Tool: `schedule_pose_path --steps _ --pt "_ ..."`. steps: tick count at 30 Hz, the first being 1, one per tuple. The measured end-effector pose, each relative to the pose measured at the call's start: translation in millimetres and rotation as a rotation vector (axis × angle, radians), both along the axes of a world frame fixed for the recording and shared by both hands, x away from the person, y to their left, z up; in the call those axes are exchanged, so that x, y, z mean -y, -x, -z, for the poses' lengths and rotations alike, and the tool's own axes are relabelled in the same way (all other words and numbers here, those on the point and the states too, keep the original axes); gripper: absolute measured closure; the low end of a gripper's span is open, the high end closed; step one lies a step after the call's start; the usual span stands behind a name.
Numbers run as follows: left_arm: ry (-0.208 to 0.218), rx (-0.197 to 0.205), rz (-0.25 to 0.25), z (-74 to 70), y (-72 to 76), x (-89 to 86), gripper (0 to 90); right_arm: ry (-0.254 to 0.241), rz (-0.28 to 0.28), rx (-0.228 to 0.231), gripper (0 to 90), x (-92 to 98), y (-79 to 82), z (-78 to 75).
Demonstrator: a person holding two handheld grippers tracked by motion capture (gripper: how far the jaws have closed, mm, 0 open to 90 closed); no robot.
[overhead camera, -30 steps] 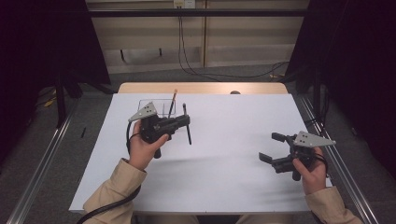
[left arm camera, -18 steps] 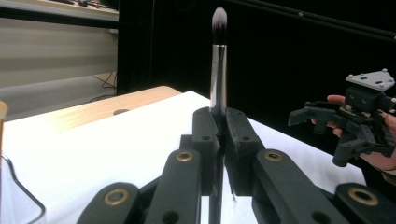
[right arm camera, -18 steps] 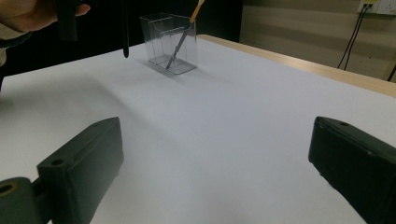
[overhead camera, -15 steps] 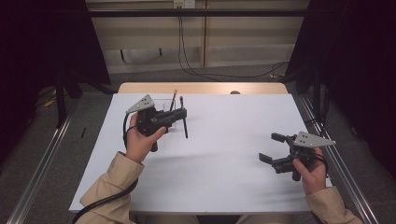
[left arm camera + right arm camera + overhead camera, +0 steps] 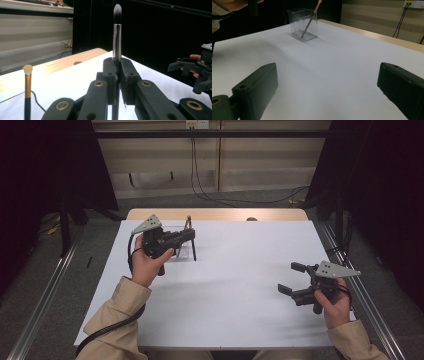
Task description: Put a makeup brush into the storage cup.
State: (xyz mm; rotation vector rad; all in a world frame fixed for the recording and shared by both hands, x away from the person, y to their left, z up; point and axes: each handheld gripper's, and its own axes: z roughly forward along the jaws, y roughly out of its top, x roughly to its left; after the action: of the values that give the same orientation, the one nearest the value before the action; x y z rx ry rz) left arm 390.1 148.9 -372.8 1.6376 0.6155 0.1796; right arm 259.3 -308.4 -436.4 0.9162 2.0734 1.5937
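Note:
My left gripper (image 5: 191, 234) is shut on a black-handled makeup brush (image 5: 193, 247) that hangs upright beside a clear plastic holder (image 5: 181, 253) at the table's back left. In the left gripper view the jaws (image 5: 117, 65) clamp the brush (image 5: 116, 37) below its silver ferrule, grey-white bristles up. A second brush with a tan tip (image 5: 27, 82) leans in the holder (image 5: 303, 23). My right gripper (image 5: 289, 278) stands open over the sheet at the front right, nothing between its jaws (image 5: 328, 75).
A white sheet (image 5: 235, 285) covers the table, with a wooden strip (image 5: 220, 214) along the far edge. Metal rails (image 5: 45, 290) run down both sides. Cables lie on the floor behind the table.
My left gripper has risen and moved toward the back of the table with the brush still in its jaws. The right gripper has stayed put.

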Motion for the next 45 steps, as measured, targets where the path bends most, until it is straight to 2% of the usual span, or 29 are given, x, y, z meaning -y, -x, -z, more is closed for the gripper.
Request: schedule_pose_path --steps 22,34,45 --pt "-0.035 0.024 -0.05 -15.5 -15.3 -7.8 83.8 0.0 0.0 0.006 3.0 1.2 0.7 -1.3" --pt "-0.051 0.025 -0.078 -18.2 -23.5 -12.1 83.8 -0.002 0.0 0.005 2.9 2.1 0.7 -1.4" --pt "-0.058 0.042 -0.11 -22.2 -31.4 -16.8 83.8 -0.002 -0.001 0.003 3.0 2.6 0.4 -0.7"
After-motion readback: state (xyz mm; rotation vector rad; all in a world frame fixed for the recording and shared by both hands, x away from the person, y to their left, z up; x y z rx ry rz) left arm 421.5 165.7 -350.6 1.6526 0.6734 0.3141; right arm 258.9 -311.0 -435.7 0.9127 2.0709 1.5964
